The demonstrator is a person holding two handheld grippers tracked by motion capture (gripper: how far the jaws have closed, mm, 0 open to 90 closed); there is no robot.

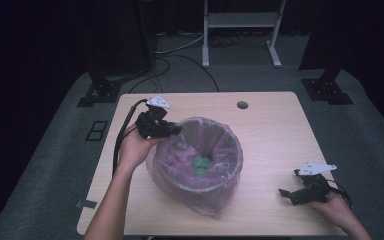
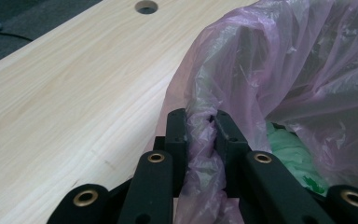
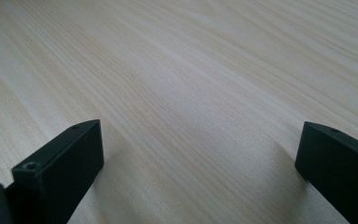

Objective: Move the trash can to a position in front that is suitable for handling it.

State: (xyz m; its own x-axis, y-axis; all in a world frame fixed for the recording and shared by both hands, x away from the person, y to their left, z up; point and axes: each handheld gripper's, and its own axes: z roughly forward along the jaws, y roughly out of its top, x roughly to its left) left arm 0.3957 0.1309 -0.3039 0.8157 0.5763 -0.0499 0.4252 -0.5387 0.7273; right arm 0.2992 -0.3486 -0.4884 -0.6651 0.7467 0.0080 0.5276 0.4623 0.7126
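At the bin's (image 1: 198, 165) rim, my left gripper (image 2: 200, 128) pinches the bag (image 2: 279, 65); right gripper (image 3: 200, 154) idles agape. Next, I'd lift gently.

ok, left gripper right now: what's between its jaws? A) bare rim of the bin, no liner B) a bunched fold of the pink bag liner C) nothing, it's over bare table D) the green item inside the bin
B: in the left gripper view, the left gripper is pinched on a gathered fold of the pink bag liner at the bin's edge.
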